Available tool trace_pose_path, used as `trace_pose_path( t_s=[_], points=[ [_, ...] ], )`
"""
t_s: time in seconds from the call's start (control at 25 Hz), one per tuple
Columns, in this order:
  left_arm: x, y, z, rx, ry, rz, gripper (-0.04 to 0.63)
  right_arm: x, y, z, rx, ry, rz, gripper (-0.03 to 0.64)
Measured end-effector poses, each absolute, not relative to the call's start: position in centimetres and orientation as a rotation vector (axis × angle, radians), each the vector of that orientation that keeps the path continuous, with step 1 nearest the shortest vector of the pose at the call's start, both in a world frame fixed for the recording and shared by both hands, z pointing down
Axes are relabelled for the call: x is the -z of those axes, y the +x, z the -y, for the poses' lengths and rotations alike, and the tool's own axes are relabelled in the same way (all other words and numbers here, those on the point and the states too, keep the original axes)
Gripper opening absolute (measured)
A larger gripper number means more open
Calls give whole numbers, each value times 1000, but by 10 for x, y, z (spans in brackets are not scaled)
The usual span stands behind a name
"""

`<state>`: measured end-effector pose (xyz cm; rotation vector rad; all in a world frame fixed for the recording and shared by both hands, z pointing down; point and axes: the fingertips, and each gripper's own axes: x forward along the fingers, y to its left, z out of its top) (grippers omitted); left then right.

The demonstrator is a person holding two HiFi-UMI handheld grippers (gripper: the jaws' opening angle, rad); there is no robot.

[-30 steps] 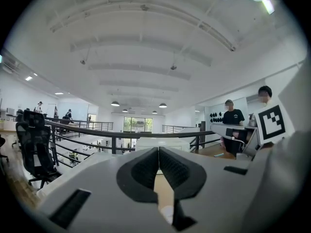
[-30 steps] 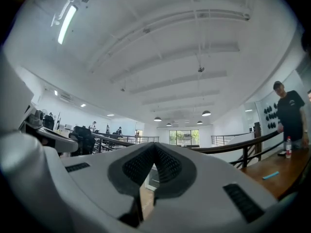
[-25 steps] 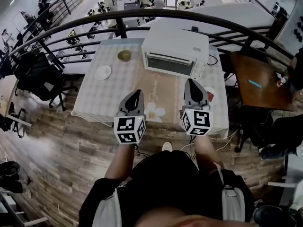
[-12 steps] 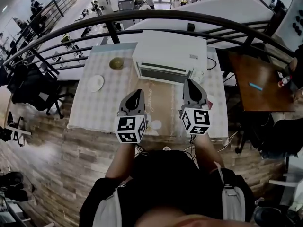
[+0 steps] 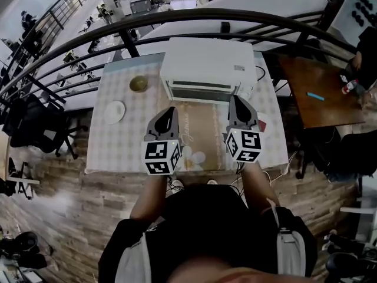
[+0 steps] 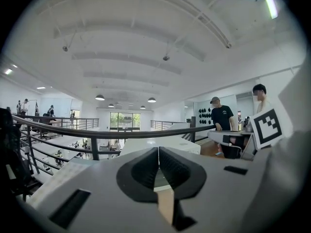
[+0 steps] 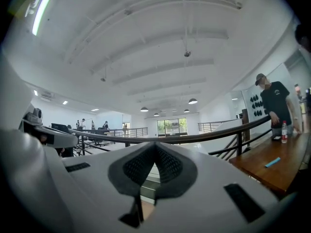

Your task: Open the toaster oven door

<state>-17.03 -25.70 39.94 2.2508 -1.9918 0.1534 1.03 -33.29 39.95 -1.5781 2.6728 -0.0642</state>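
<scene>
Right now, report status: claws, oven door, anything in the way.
Left claw and right claw shut, empty. Toaster oven door closed. Bowl, plate off left, clear of path.

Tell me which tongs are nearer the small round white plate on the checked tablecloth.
Left. The left tongs hover right of the small round white plate; the right tongs are farther right.

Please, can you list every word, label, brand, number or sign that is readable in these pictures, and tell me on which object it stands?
No text can be read with certainty.
Table runner: a cursive word, too blurred to read.
Toaster oven: a small mark on its top, too small to read.
Marker cubes: black square patterns only, no letters.
</scene>
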Motion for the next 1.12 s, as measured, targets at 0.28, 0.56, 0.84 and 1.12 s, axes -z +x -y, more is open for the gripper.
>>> trace_pose_path(
  t_s=[0.28, 0.56, 0.84, 1.12],
  points=[
    [-404, -186, 261, -166, 2263, 1966, 15, -441, 2, 350, 286, -1626, -2719, 88],
    [-411, -197, 258, -167, 2244, 1962, 15, -479, 14, 386, 478, -1749, -2692, 97],
    [-415, -204, 257, -177, 2227, 1974, 15, -504, 20, 427, 594, -1833, -2675, 107],
    [-417, -209, 254, -190, 2218, 1980, 15, -520, 19, 456, 656, -1921, -2668, 110]
  ],
)
